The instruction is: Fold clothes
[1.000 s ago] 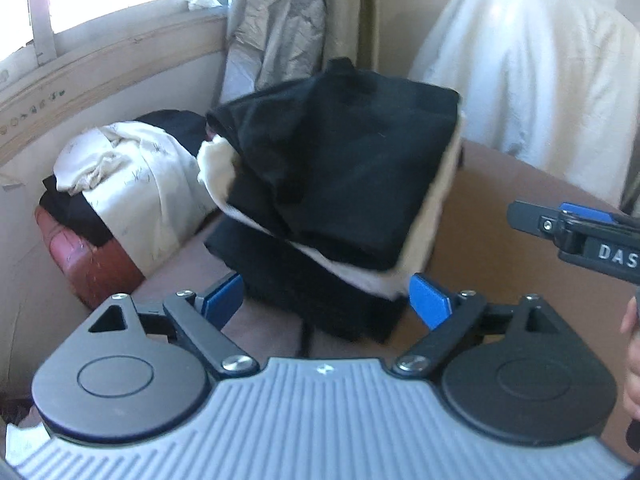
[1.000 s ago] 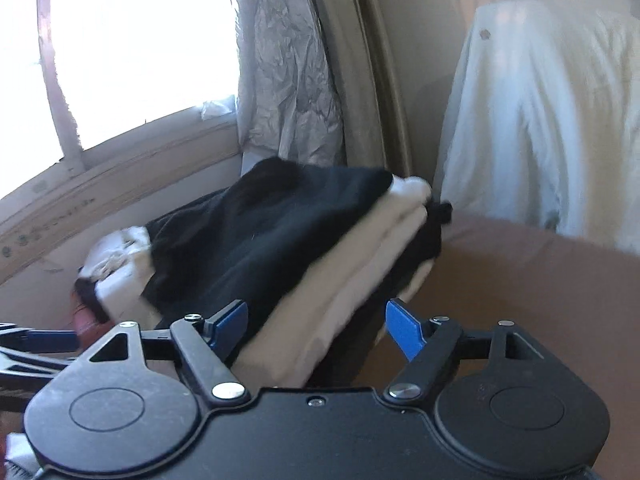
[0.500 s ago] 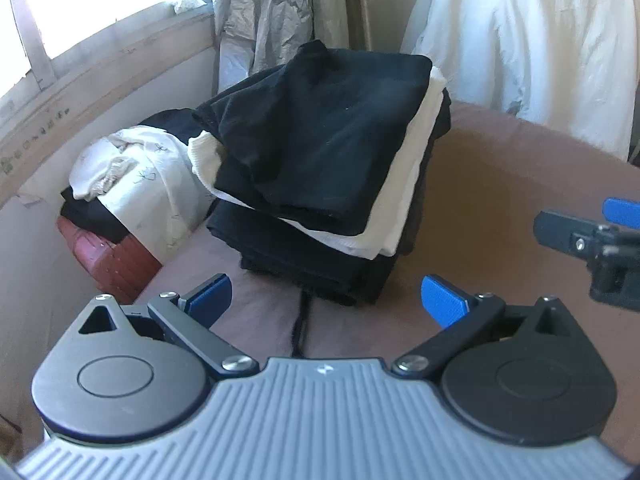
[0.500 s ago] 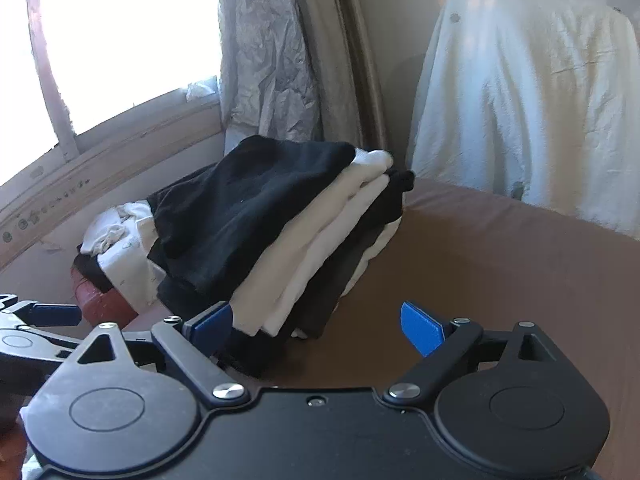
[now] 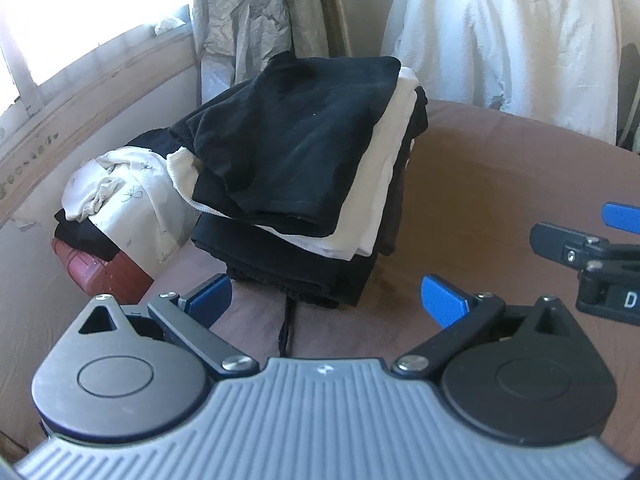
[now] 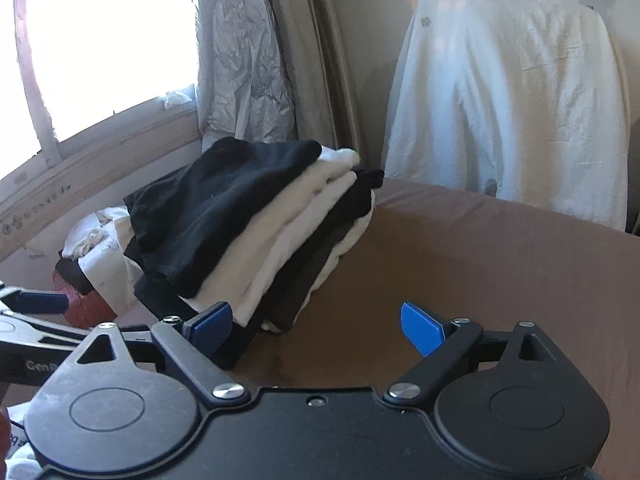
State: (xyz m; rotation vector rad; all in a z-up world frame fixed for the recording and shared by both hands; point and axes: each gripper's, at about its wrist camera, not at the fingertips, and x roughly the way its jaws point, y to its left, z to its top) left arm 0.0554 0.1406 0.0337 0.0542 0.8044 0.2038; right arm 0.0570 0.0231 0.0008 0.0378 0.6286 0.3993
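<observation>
A: Left wrist view: the left tongs (image 5: 326, 302) were spread wide, gripping nothing, just short of the stack of folded clothes (image 5: 304, 176) on the brown table (image 5: 500, 184).

B: And that stack leaned. The black top garment (image 5: 296, 136) overhung toward the crumpled white cloth (image 5: 120, 192), so a nudge there could likely have slid it off.

A: A dark cord (image 5: 287, 330) trailed from the bottom layer, too. Easy to snag.

B: Right wrist view: the right tongs (image 6: 316, 322) gaped just as wide, empty, one blue fingertip (image 6: 210, 320) nearly at the stack's corner.

A: Layers fanned out on that side; a clumsy pinch would probably have caught only some, spoiling the folds.
</observation>
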